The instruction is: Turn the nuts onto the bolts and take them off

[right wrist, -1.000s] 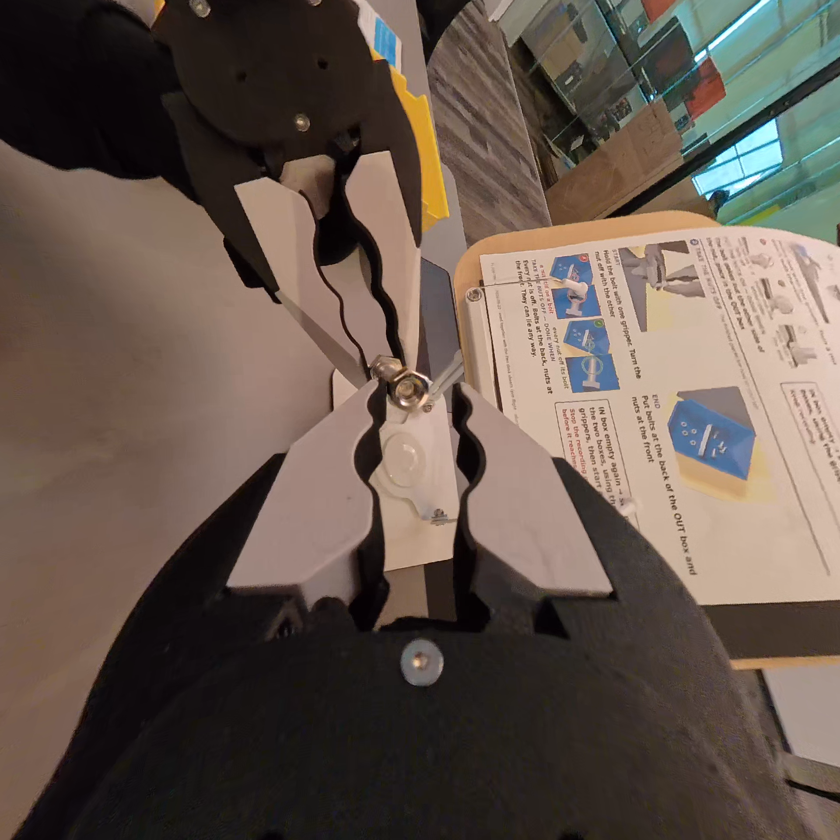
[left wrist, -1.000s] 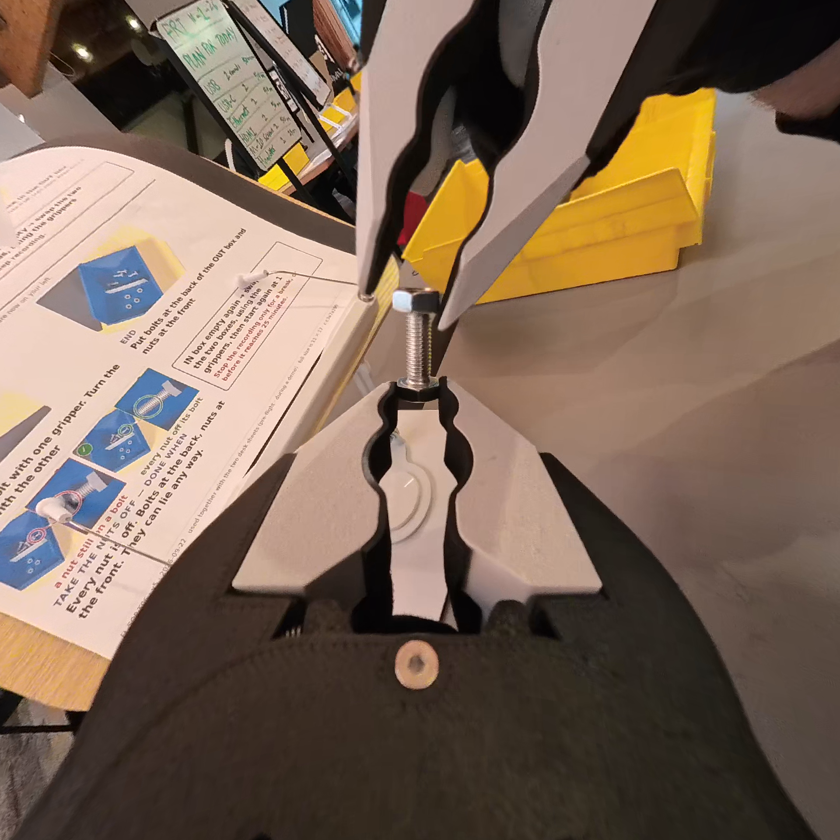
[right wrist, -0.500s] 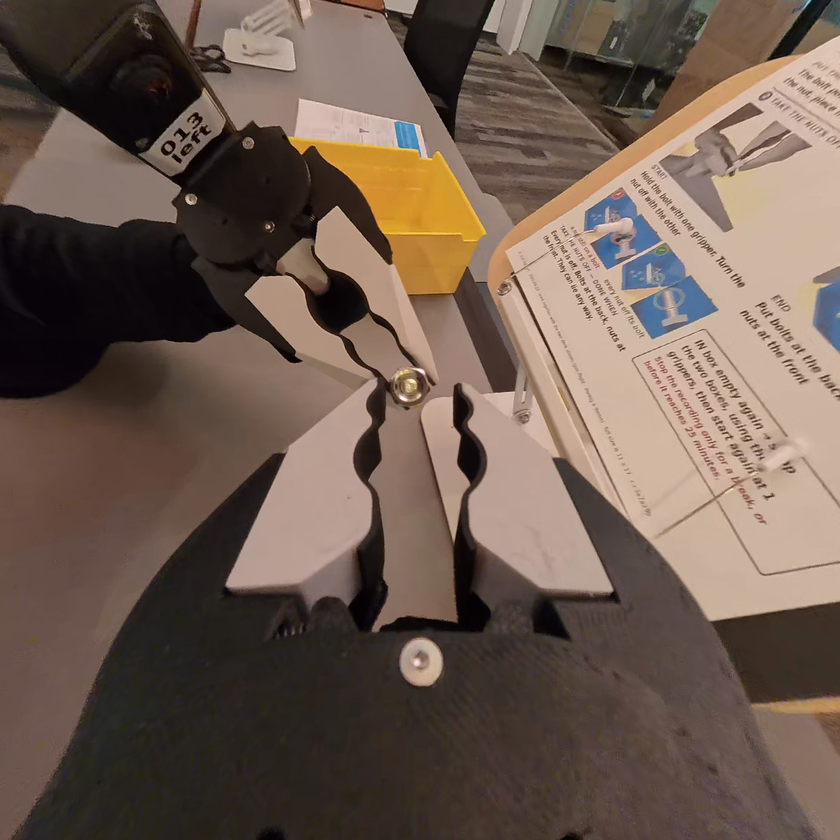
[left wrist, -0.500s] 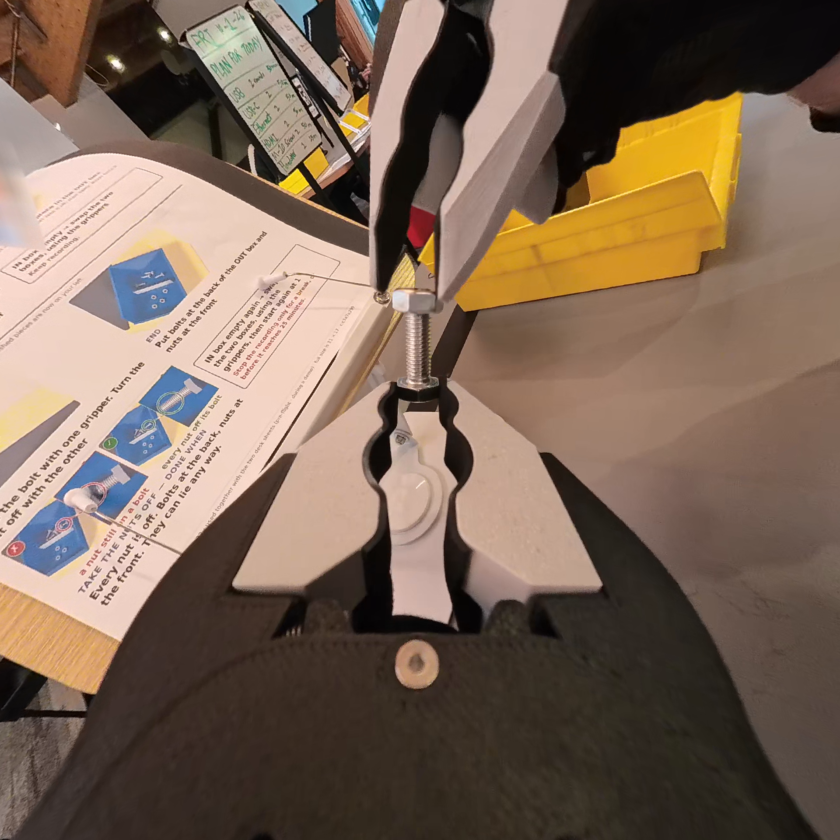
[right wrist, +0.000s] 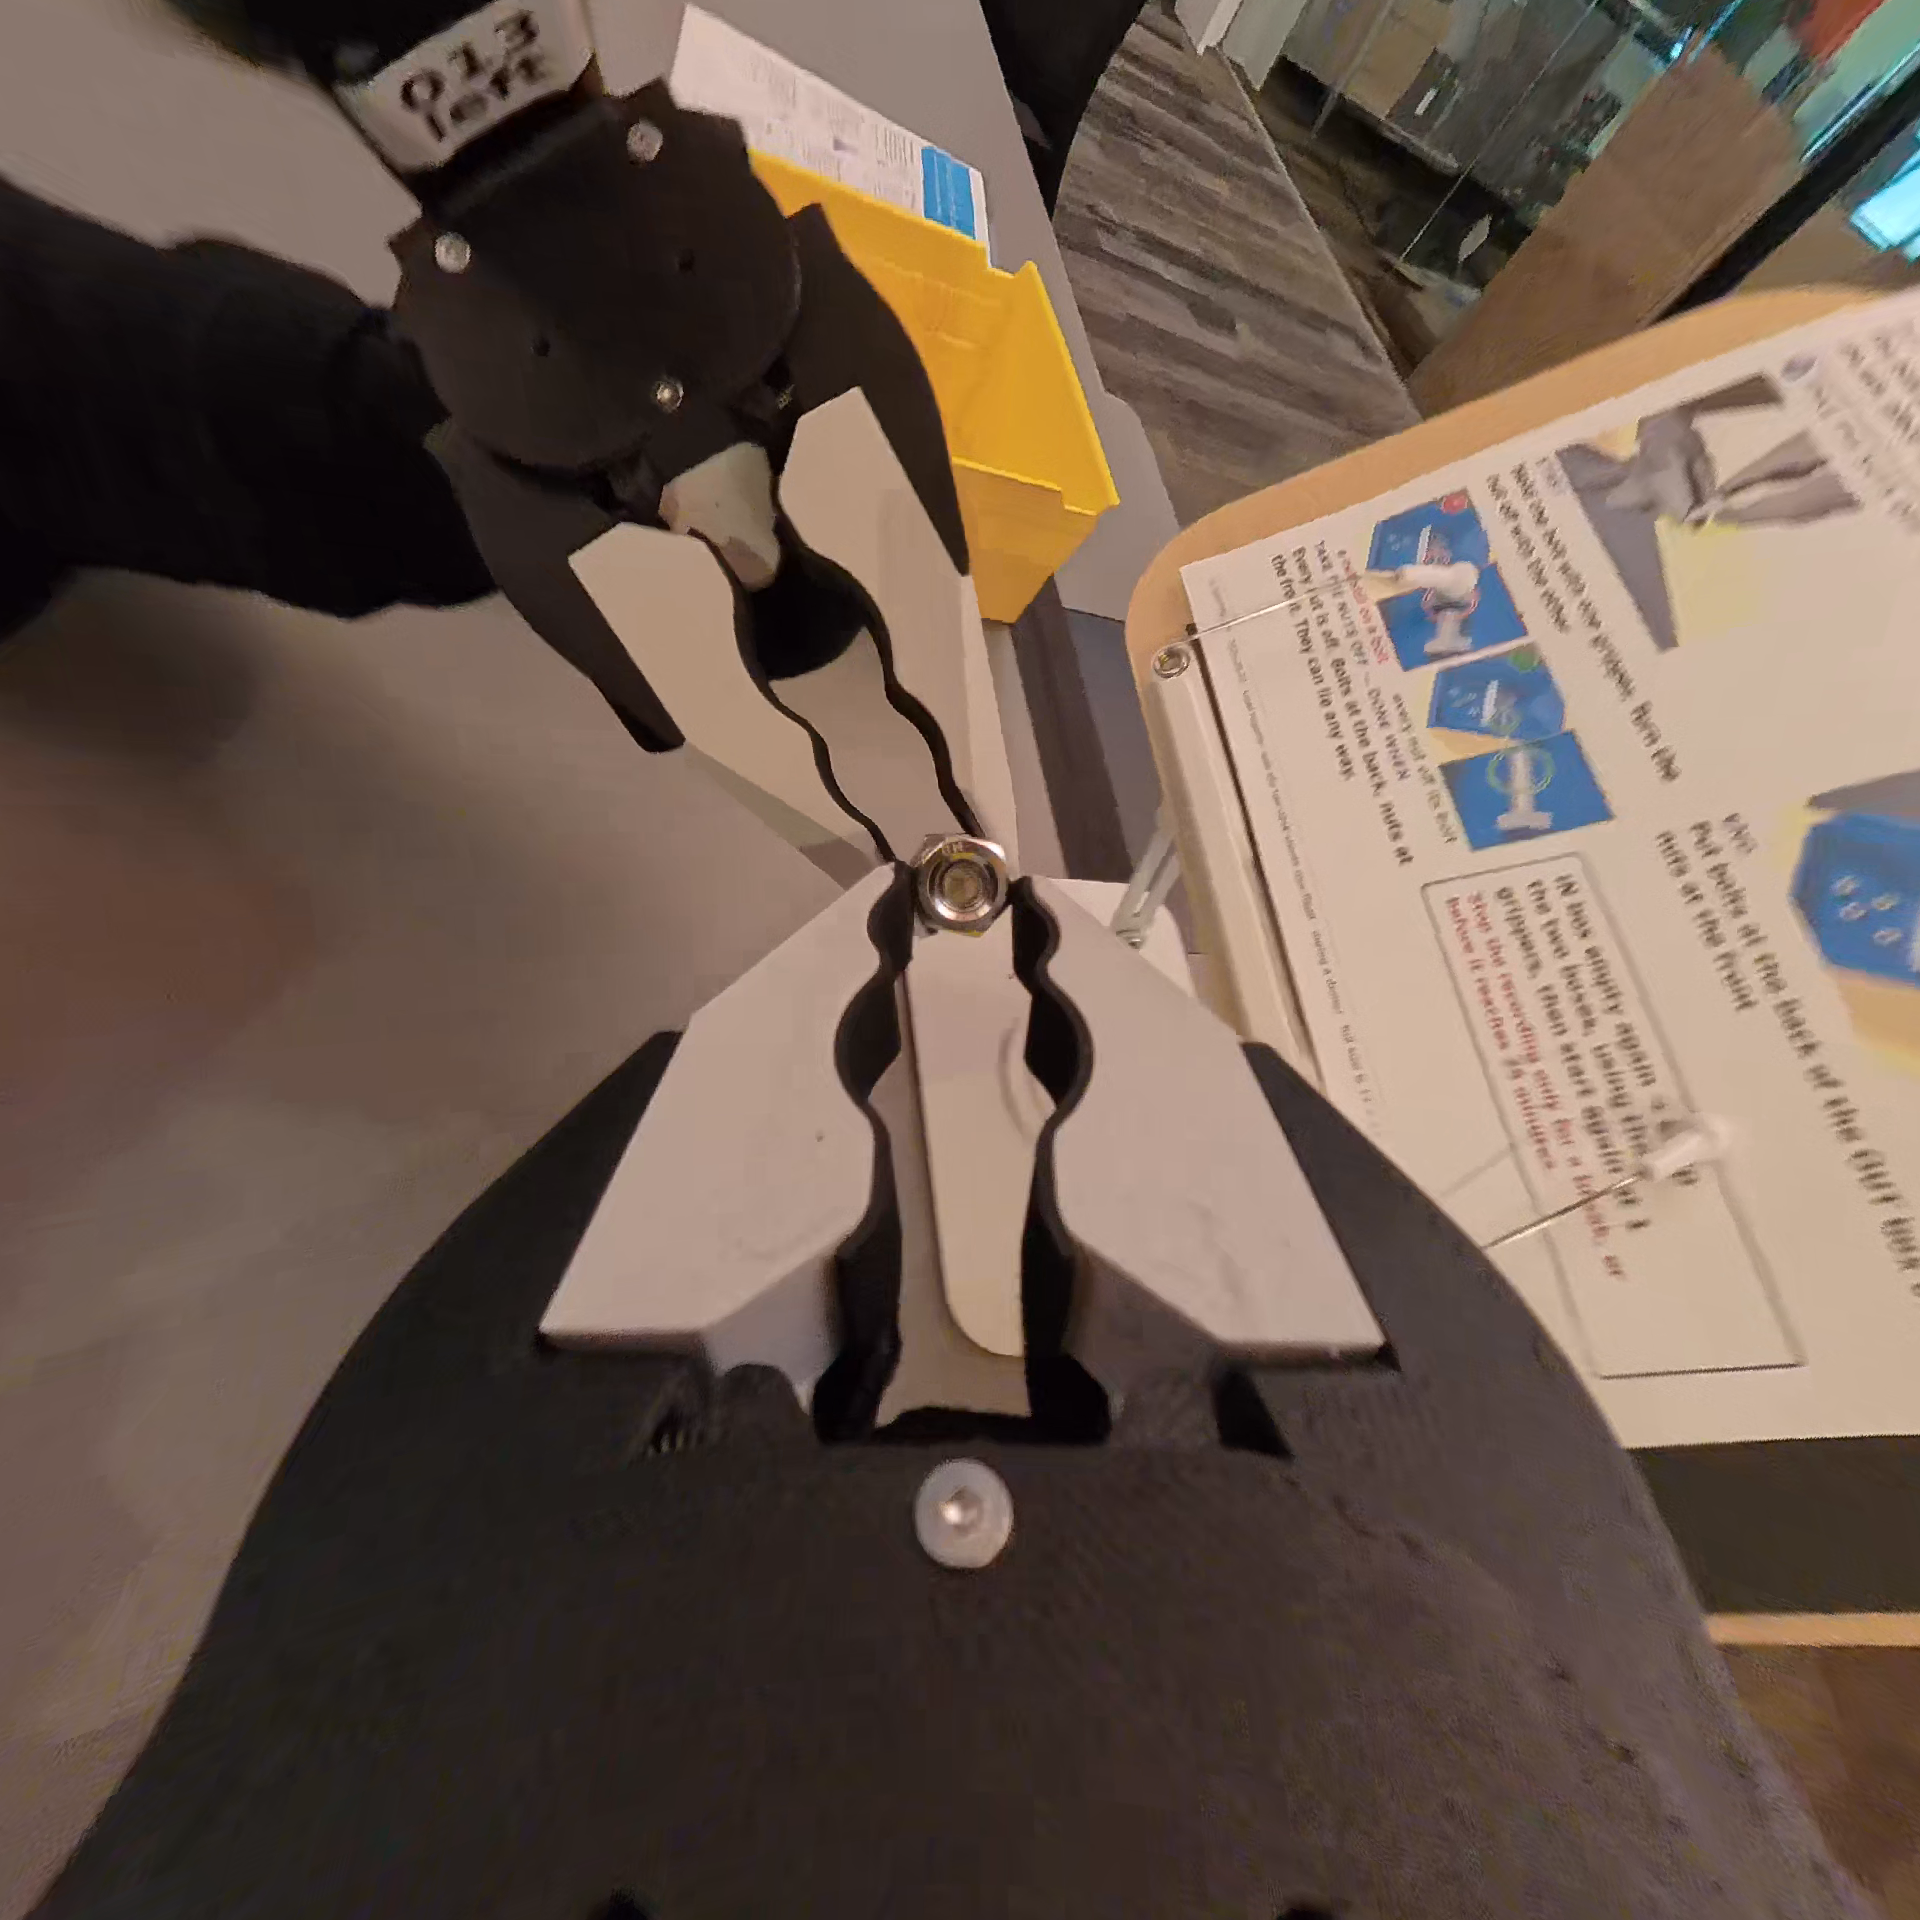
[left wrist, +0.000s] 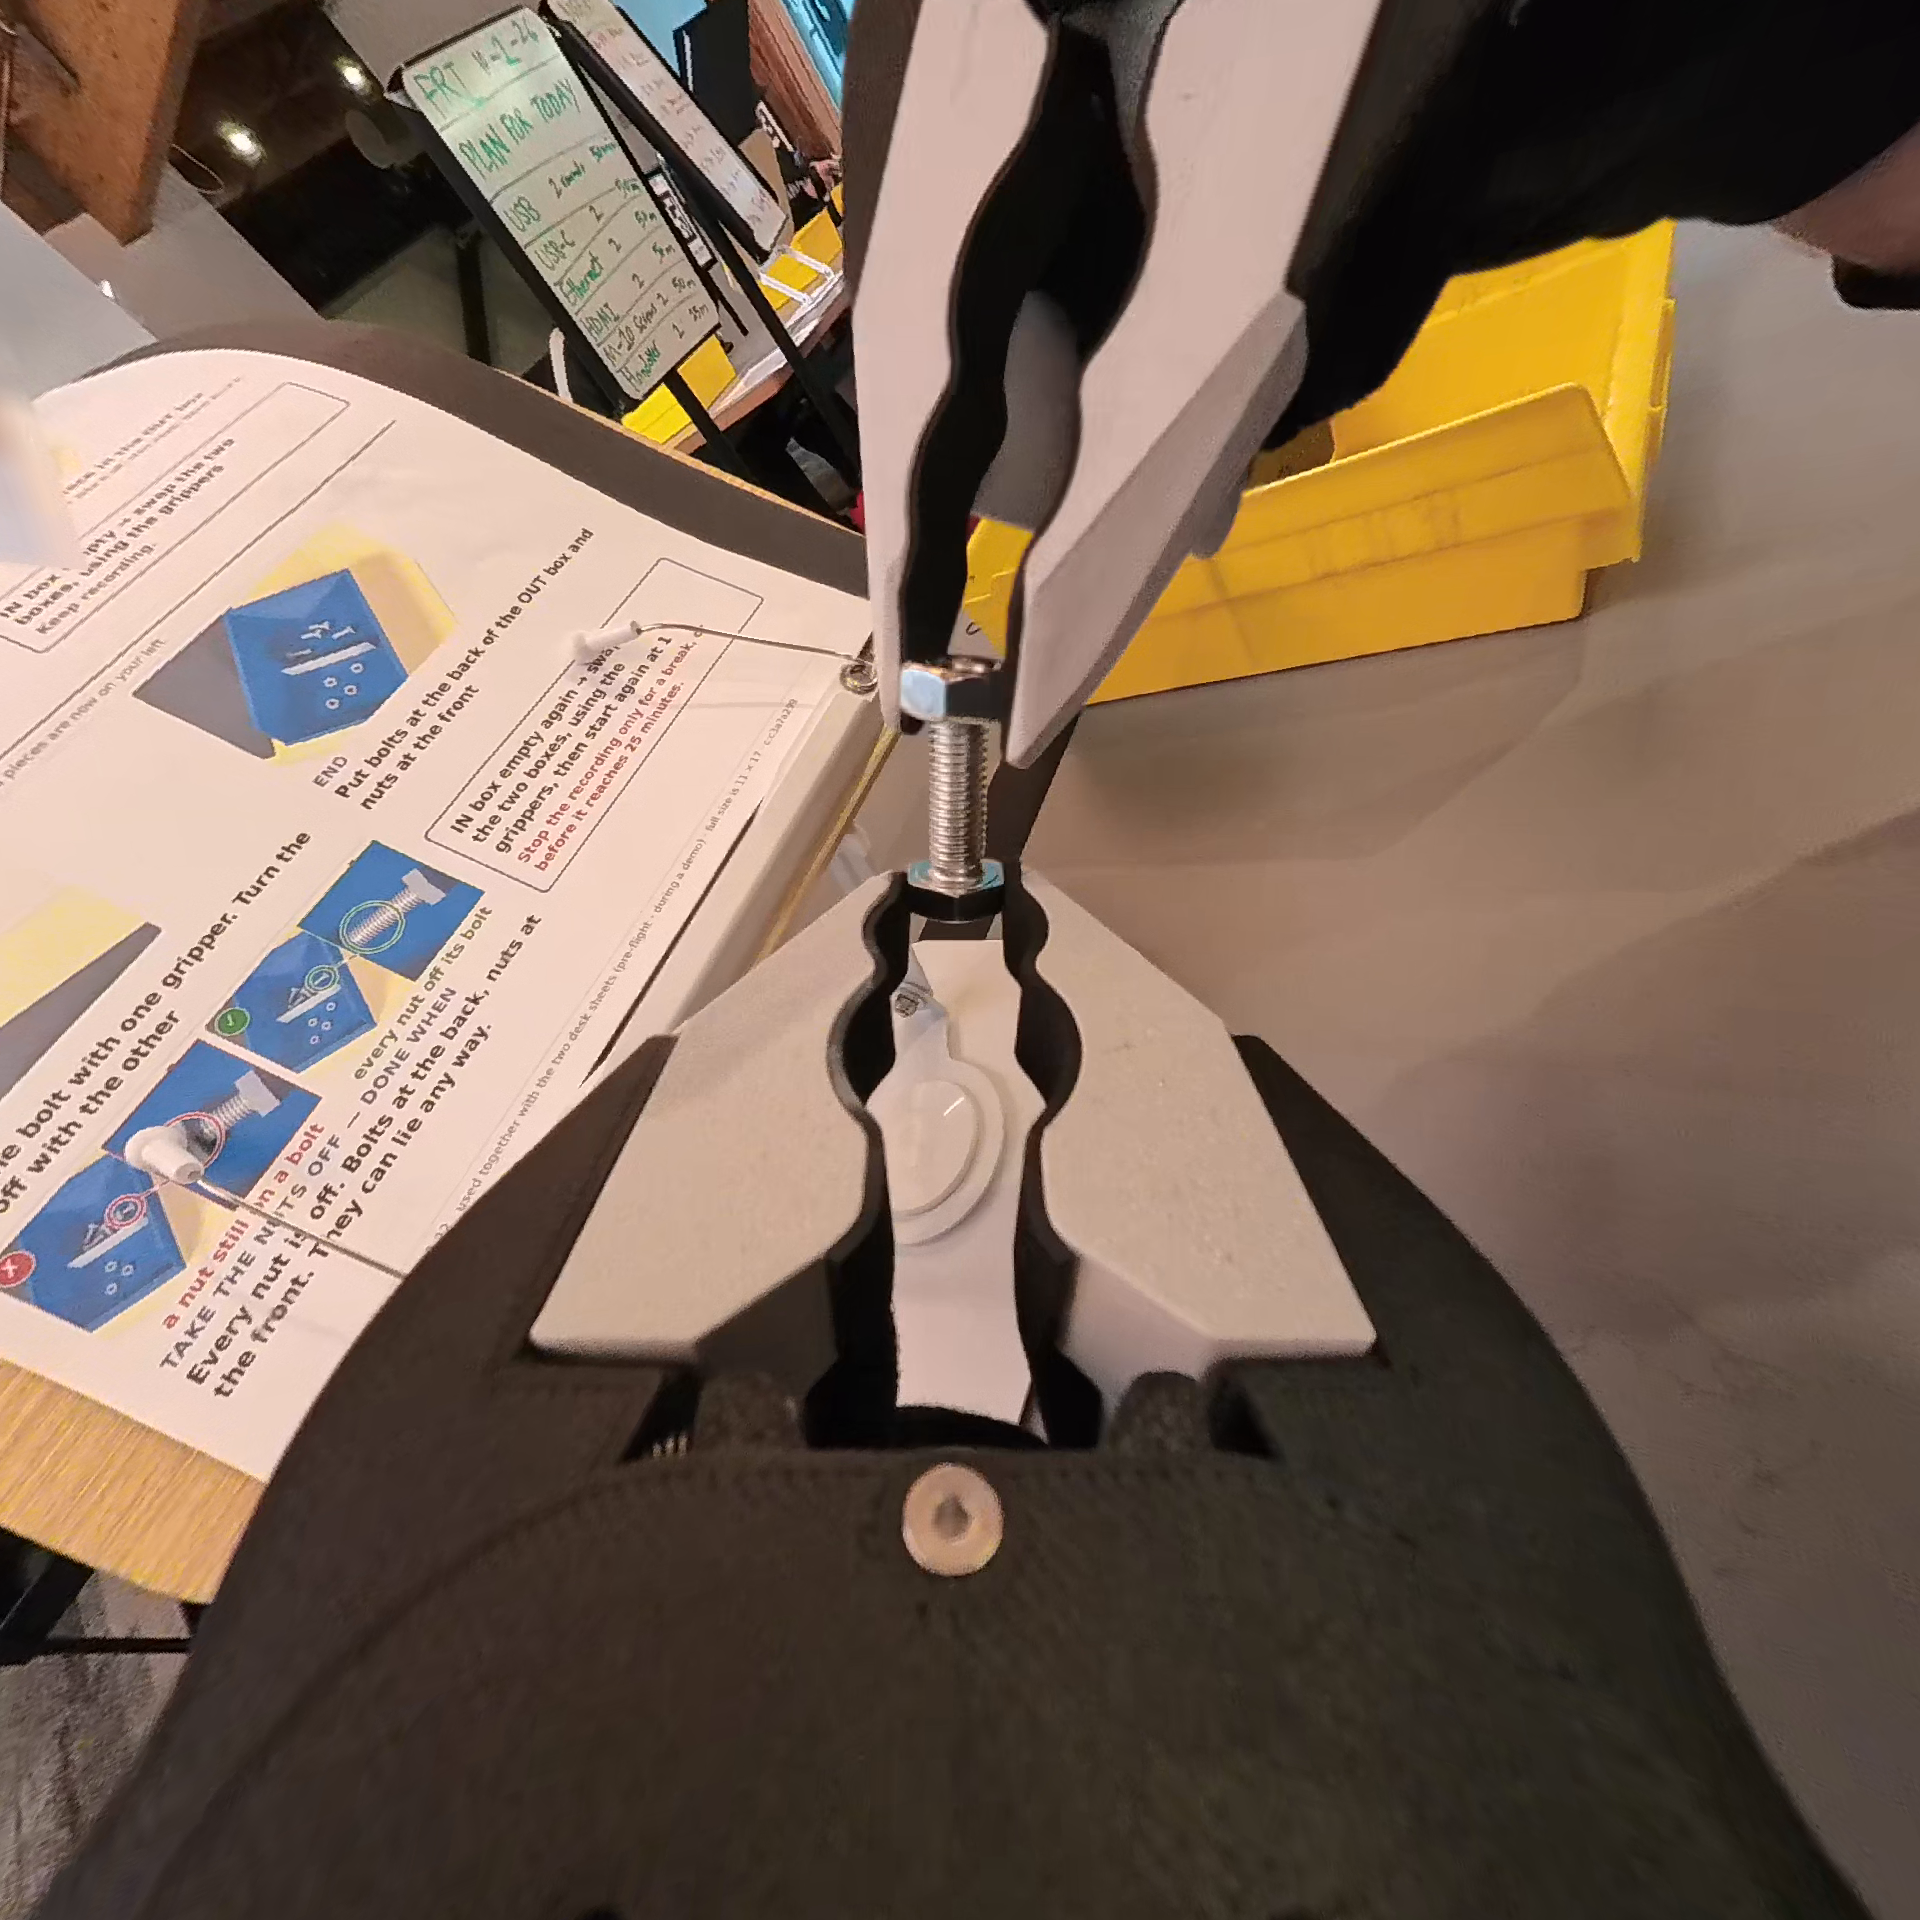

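Observation:
A silver bolt (left wrist: 951, 800) stands between the two grippers above the grey table (left wrist: 1507, 1091). My left gripper (left wrist: 951, 896) is shut on the nut (left wrist: 951, 875) at the bolt's lower end. My right gripper (left wrist: 951, 709) comes down from above, with its jaws closed on the bolt's hex head (left wrist: 940, 694). In the right wrist view I look straight down on the hex head (right wrist: 956, 888), held between my right gripper (right wrist: 958, 906) tips. The left gripper (right wrist: 928, 840) sits just behind it, held by a black-sleeved arm. The nut is hidden in this view.
A yellow bin (left wrist: 1403, 540) stands on the table behind the grippers and also shows in the right wrist view (right wrist: 987, 343). A printed instruction sheet on a tilted wooden board (left wrist: 312, 831) lies beside them. A whiteboard (left wrist: 561, 208) stands in the background.
My right gripper was open beside the bolt head half a second ago. It has since turned about the bolt and closed on the head. The left gripper kept its hold.

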Tool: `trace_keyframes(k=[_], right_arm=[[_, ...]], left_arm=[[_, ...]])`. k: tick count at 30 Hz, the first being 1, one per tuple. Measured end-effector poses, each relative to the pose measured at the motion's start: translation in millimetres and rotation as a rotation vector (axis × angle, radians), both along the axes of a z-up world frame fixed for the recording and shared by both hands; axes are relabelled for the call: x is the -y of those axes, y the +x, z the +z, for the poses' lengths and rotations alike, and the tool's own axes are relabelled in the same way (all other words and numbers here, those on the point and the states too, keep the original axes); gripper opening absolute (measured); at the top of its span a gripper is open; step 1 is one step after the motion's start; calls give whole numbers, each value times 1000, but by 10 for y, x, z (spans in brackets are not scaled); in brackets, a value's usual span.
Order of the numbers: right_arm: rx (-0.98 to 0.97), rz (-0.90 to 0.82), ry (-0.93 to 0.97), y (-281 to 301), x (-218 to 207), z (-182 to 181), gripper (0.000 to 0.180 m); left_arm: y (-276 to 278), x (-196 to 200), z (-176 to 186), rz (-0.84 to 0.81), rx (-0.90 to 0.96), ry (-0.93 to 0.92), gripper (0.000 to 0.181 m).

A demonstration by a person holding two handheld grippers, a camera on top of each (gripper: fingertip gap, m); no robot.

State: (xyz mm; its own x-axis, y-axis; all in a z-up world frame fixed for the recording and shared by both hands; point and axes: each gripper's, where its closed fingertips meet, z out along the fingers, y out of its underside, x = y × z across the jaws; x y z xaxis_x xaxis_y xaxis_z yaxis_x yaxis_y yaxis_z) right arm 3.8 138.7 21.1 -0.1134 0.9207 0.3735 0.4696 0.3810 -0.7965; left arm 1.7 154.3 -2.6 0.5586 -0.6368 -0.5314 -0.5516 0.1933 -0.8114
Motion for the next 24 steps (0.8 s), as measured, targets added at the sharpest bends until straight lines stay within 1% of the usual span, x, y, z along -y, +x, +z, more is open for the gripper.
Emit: trace_keyframes(k=[1, 3, 7, 14, 18, 19, 23, 24], right_arm=[[10, 3, 60, 0, 2, 1, 16], [31, 2, 167, -3, 0, 1, 17], [51, 20, 300, -22, 16, -10, 16], [99, 25, 466, -23, 3, -47, 16], [79, 19, 427, -25, -15, -44, 17], [69, 14, 397, -22, -22, -32, 22], [3, 14, 265, -2, -7, 52, 31], [-9, 9, 223, 5, -8, 69, 37]], left_arm=[[5, 3, -1, -3, 0, -1, 16], [12, 7, -5, -7, -1, -4, 16], [20, 2, -30, -6, -5, -13, 16], [31, -11, -72, -7, -10, -27, 16], [35, -6, -80, -13, -8, -31, 16], [33, -8, -67, -11, -3, -28, 15], [5, -17, -34, -3, 16, -20, 16], [1, -19, -29, -2, 19, -20, 16]])
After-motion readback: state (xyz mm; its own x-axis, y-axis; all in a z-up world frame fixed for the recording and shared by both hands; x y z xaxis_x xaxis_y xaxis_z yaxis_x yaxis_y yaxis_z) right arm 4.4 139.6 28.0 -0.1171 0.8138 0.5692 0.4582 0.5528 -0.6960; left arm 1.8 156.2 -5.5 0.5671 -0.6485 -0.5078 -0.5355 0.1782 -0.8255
